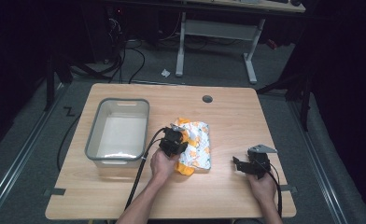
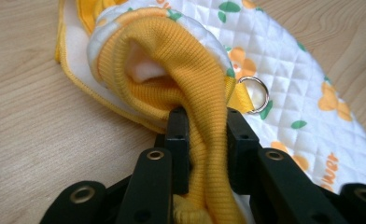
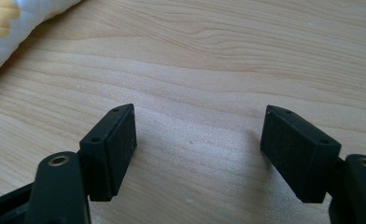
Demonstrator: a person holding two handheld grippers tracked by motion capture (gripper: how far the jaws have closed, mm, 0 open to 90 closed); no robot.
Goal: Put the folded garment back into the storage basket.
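My two-jaw left gripper (image 2: 203,126) is matte black with brass-coloured rivet rings on its links, and so is my right gripper (image 3: 197,140). The ribbed knit cuff (image 2: 190,88) is a deep, plain mustard yellow. It belongs to a quilted white fabric garment (image 2: 284,79) stitched in a diamond grid and printed with orange flowers, small green leaves and orange lettering; its hem is edged in yellow. A shiny silver metal ring (image 2: 254,94) hangs on a yellow strap. The wooden tabletop (image 3: 228,60) is pale beige with wavy tan grain. The rectangular translucent plastic bin (image 1: 118,133) looks grey-white with a grey rim.
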